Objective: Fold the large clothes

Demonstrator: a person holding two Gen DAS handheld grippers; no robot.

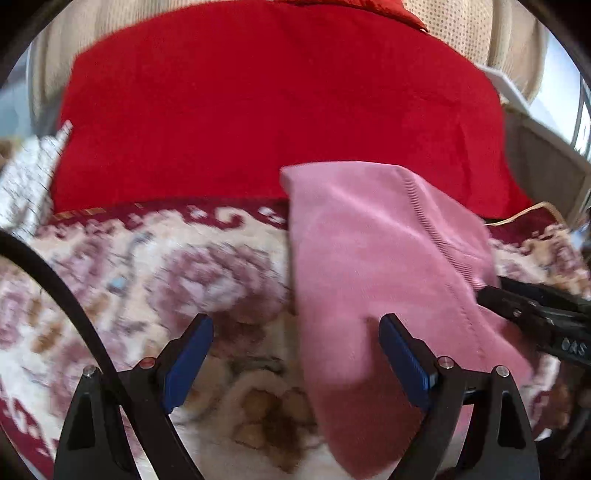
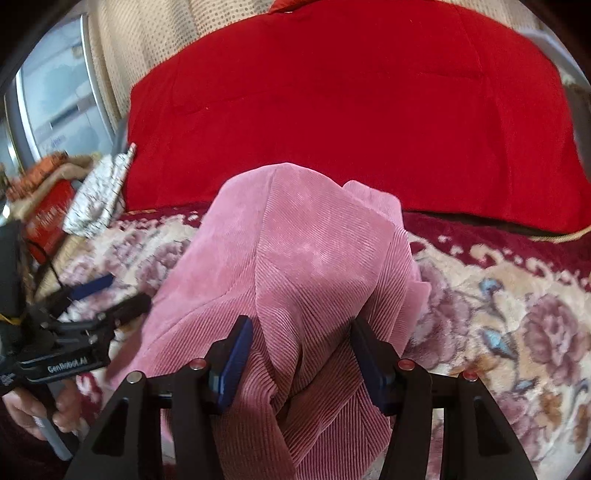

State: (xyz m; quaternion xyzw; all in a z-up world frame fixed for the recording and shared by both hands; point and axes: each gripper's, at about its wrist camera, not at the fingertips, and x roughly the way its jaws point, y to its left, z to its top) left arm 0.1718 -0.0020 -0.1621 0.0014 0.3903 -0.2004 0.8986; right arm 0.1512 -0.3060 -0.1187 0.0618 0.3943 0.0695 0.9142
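A pink corduroy garment [image 2: 295,266] lies bunched and partly folded on a floral blanket [image 2: 517,314]. It also shows in the left wrist view [image 1: 369,258], to the right. My right gripper [image 2: 301,328] is open, with a raised fold of the pink cloth between its blue pads, not clamped. My left gripper [image 1: 295,325] is open and empty just above the blanket, its right pad at the garment's left edge. The left gripper shows at the left of the right wrist view [image 2: 107,295]; the right gripper enters the left wrist view from the right [image 1: 491,291].
A large red cushion [image 2: 351,110] stands behind the garment against a beige dotted backrest [image 1: 461,26]. A white patterned bundle [image 2: 99,195] and a red box [image 2: 48,218] lie at the left. The floral blanket [image 1: 147,266] stretches left and right of the garment.
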